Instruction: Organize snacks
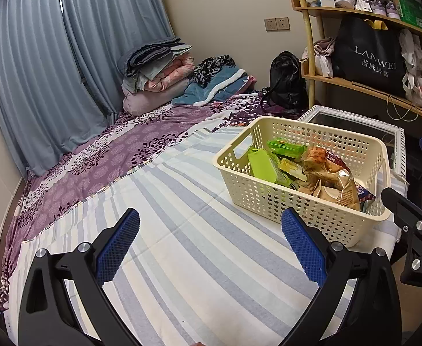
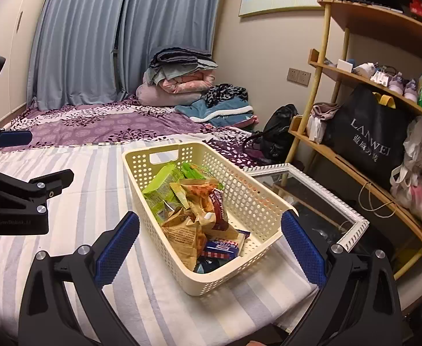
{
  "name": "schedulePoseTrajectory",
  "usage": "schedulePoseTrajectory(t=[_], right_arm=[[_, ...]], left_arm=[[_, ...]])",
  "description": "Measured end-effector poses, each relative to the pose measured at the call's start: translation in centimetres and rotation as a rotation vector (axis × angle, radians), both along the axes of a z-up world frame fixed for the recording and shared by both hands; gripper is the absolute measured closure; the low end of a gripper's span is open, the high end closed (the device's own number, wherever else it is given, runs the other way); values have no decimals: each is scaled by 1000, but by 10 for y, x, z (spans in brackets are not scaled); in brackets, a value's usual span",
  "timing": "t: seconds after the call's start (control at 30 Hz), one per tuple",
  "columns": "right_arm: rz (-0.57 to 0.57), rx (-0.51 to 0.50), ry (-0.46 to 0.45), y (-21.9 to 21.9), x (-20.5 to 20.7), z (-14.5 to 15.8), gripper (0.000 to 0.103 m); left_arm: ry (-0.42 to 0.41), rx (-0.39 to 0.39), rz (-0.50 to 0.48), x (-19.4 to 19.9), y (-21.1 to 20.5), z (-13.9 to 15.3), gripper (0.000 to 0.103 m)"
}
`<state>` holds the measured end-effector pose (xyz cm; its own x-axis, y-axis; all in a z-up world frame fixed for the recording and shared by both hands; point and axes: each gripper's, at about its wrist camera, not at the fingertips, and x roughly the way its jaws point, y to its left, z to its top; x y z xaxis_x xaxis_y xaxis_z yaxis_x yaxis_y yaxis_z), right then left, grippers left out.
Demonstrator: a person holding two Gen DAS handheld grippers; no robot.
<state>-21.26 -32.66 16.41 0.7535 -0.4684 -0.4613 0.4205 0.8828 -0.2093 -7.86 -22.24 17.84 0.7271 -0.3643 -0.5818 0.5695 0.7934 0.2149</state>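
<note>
just ahead of the right claw (image 2: 210, 232), the snack basket (image 2: 251, 199).

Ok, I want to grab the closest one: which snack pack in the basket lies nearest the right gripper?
The blue pack with red-and-white print, at the basket's near end; the green and brown packs lie farther back.

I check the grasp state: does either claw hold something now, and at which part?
Nothing is held. The left claw and the right claw are both open, with no snack or basket between the fingers.
</note>
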Motion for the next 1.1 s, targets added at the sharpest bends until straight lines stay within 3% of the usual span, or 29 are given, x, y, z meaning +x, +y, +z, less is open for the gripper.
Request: schedulePoseTrajectory(t=[1.1], right_arm=[[-20,-2,22,-7,3,-7,5]], left_arm=[[-9,55,-31,-2,-13,-7,3]])
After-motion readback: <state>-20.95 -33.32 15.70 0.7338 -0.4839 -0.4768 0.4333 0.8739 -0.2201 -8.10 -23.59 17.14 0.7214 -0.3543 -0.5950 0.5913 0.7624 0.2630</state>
